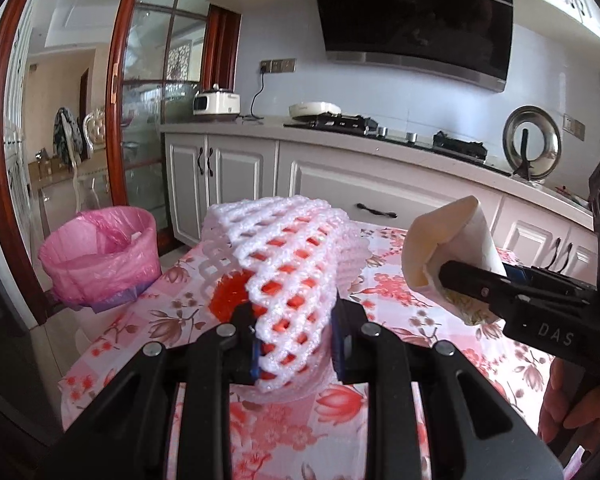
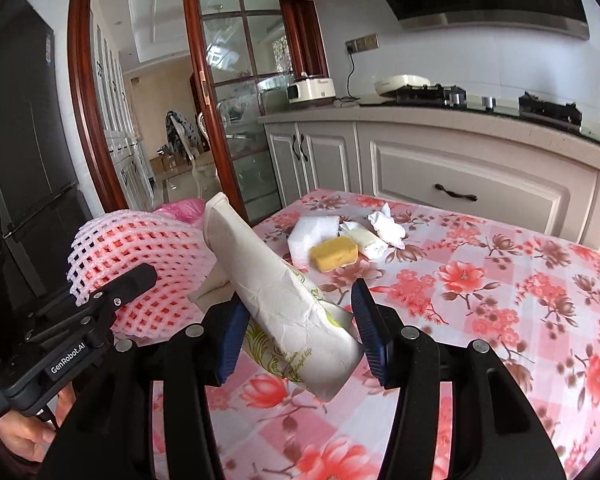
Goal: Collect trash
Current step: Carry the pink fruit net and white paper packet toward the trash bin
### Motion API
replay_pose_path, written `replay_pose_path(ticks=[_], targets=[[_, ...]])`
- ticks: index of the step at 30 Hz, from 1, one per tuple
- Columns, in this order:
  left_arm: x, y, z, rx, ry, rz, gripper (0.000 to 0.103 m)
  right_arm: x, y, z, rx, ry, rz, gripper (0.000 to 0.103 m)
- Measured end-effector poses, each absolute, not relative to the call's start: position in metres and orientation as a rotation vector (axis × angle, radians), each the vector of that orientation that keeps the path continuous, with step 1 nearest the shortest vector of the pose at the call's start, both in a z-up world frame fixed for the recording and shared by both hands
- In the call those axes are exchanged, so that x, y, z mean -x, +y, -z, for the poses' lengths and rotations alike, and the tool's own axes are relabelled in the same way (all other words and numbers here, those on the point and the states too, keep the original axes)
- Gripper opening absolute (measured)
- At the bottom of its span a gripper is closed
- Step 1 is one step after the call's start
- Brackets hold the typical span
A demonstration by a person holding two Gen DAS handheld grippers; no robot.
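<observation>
In the left wrist view my left gripper (image 1: 294,328) is shut on a white foam fruit net (image 1: 284,256) with red showing through its mesh, held above the floral tablecloth (image 1: 384,284). My right gripper (image 2: 300,316) is shut on a flattened white paper cup (image 2: 276,280) with green print, tilted up to the left. Each gripper shows in the other's view: the right one (image 1: 472,284) with the cup (image 1: 448,244), the left one (image 2: 132,280) with the net (image 2: 148,240). A pink-lined trash bin (image 1: 100,252) stands left of the table, lower than the net.
On the table (image 2: 500,280) lie a yellow block (image 2: 334,254), a crumpled tissue (image 2: 388,224), a small white wrapper (image 2: 366,242) and a white foam piece (image 2: 312,232). Kitchen cabinets (image 2: 460,176) run behind the table. A glass sliding door (image 2: 236,100) stands at the left.
</observation>
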State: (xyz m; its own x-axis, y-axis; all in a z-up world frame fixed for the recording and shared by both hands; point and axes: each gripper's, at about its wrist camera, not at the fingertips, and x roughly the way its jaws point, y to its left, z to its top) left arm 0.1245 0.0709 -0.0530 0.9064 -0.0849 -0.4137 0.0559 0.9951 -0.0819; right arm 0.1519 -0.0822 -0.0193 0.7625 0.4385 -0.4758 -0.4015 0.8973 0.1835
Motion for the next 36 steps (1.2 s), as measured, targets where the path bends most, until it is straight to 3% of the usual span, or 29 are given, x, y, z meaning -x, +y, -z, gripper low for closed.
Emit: replay_pose_path(ticks=[16, 28, 36], targets=[[-0.076, 0.088, 0.036, 0.073, 0.378, 0.044, 0.025, -0.114, -0.056, -0.006, -0.054, 0.473, -0.472, 0.049], [-0.096, 0.137, 0.040, 0.105, 0.395, -0.051, 0.025, -0.161, 0.009, 0.003, -0.005, 0.512, -0.576, 0.049], [-0.127, 0.211, 0.032, 0.145, 0.389, -0.173, 0.025, -0.208, 0.081, -0.005, 0.018, 0.504, -0.679, 0.049]])
